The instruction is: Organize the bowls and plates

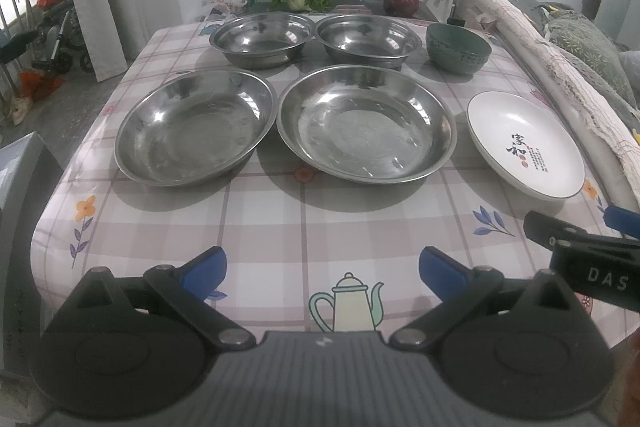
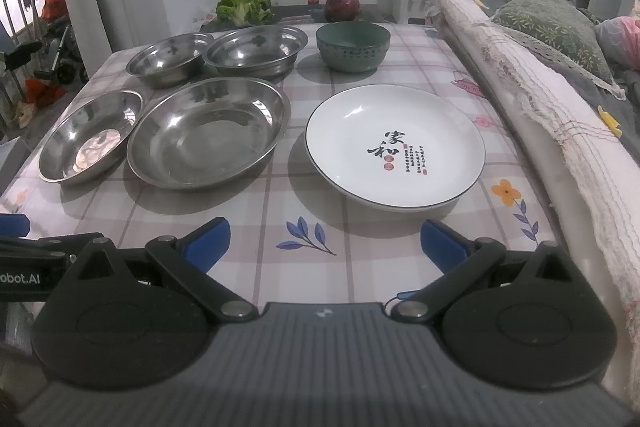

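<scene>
The left gripper [image 1: 322, 269] and right gripper [image 2: 325, 241] both hover with jaws spread wide, holding nothing; ahead of the left sit 2 steel plates [image 1: 366, 125], beyond them 2 steel bowls [image 1: 262, 39]; directly ahead of the right lies the white plate [image 2: 395, 151], the green bowl [image 2: 353, 46] beyond it.

We count two steel plates [image 1: 196, 131] [image 1: 366, 123], two steel bowls [image 1: 262, 37] [image 1: 368, 37], one green bowl [image 1: 458, 47] and one white plate [image 1: 526, 143].

Table w/ cloth [image 1: 304, 223]: 4 steel dishes [image 1: 366, 125], green bowl [image 1: 458, 47], white plate [image 1: 526, 143].
</scene>
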Motion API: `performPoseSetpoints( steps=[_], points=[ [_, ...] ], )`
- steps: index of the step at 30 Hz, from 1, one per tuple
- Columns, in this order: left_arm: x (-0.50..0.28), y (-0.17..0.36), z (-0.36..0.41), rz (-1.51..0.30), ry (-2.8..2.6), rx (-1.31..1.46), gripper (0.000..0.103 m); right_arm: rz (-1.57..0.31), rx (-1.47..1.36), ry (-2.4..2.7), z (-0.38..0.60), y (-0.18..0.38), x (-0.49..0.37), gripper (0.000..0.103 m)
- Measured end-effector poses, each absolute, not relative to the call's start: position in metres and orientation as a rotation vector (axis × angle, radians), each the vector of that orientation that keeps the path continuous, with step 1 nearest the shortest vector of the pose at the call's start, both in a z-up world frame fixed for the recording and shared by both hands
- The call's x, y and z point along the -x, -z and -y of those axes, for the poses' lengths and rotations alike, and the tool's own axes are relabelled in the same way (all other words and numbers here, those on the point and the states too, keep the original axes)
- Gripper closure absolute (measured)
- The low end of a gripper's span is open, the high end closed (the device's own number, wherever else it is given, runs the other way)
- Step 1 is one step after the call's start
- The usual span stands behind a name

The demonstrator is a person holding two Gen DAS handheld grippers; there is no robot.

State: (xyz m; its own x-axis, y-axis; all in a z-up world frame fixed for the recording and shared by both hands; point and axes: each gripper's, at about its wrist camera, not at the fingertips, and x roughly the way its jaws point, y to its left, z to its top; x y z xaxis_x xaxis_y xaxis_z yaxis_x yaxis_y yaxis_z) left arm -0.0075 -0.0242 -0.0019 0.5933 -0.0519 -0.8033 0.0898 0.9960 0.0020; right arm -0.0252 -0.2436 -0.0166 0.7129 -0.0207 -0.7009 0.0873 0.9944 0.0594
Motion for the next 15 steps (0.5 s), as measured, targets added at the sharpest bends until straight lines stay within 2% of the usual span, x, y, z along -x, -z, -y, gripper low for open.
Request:
performPoseSetpoints(
  steps=[15],
  points=[
    [0.0078, 0.0027, 0.0243, -0.935, 0.082, -0.045, 0.0, -0.777, -0.09, 0.058, 0.2425, 0.0158, 0.0252, 0.001]
  ],
)
